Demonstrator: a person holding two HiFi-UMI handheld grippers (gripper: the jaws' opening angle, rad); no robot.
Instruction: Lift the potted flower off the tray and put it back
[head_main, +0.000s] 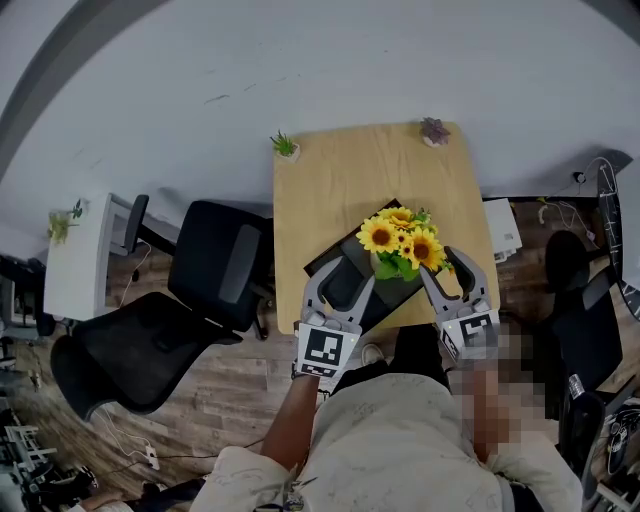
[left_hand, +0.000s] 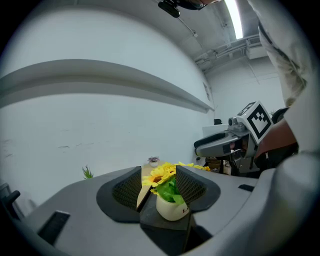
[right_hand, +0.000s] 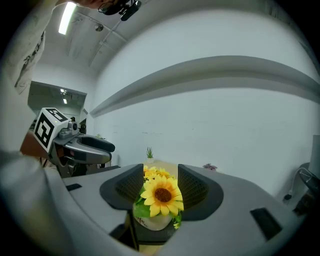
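A white pot of yellow sunflowers (head_main: 402, 245) stands on a black tray (head_main: 348, 247) near the front of a wooden table (head_main: 340, 175). My left gripper (head_main: 343, 277) hangs over the tray's near left part, open, nothing between its pads. My right gripper (head_main: 448, 268) is just right of the flowers, also open and empty. Beyond the left gripper (left_hand: 157, 187) I see the pot (left_hand: 171, 208) on the tray (left_hand: 150, 214). Ahead of the right gripper (right_hand: 160, 187) a big sunflower (right_hand: 162, 195) fills the gap, with the pot (right_hand: 150, 221) below it.
Two small potted plants sit at the table's far corners, a green one (head_main: 285, 146) and a purple one (head_main: 434, 130). A black office chair (head_main: 170, 330) stands left of the table, a white cabinet (head_main: 85, 260) further left. A white wall lies behind.
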